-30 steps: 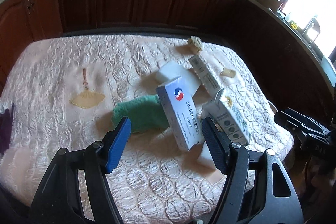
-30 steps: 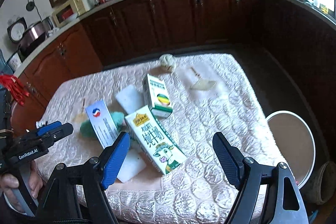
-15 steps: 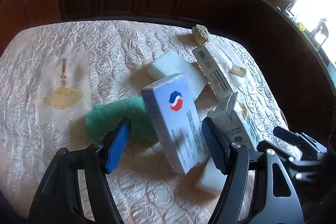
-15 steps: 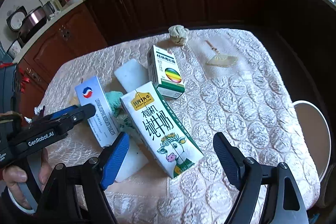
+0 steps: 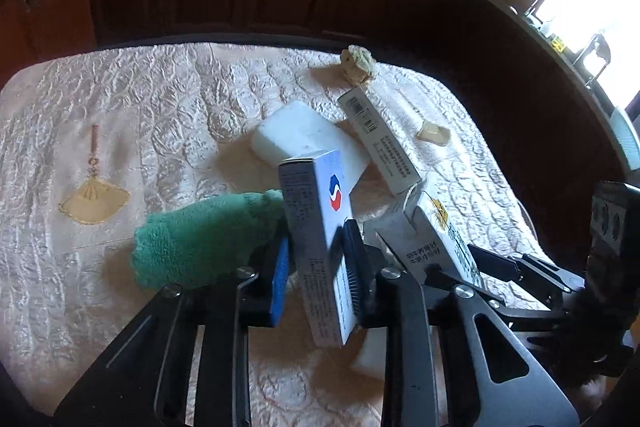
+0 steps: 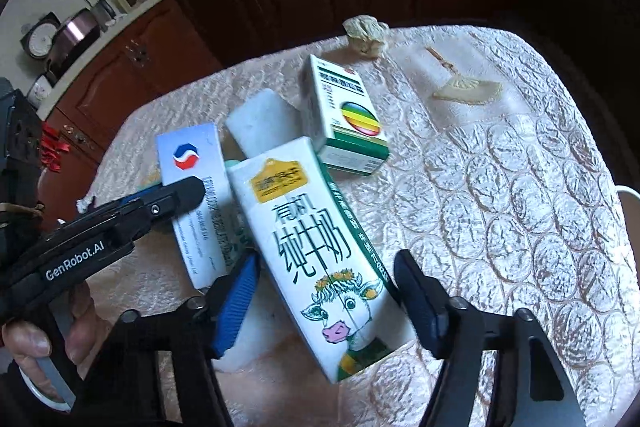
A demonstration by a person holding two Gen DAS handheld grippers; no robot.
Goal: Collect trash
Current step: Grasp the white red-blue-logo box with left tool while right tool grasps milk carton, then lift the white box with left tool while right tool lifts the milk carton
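Observation:
My left gripper [image 5: 318,263] is shut on a white-and-blue box with a red-blue logo [image 5: 320,227], standing on edge on the table; it also shows in the right wrist view [image 6: 196,187] with the left gripper's finger [image 6: 176,197] across it. My right gripper [image 6: 326,301] is open, its jaws on either side of a milk carton with a cow picture [image 6: 320,267] lying on the table. The carton also shows in the left wrist view [image 5: 436,239]. I cannot tell if the pads touch it.
A green cloth [image 5: 208,239], a white foam block [image 5: 308,143], a green-and-white medicine box [image 6: 344,115] and a crumpled paper ball [image 6: 366,35] lie on the quilted cream tablecloth [image 6: 520,187]. A white bin rim [image 6: 630,195] is at the right. Dark cabinets stand behind.
My left gripper moved forward and closed on the logo box. My right gripper moved in around the milk carton and narrowed.

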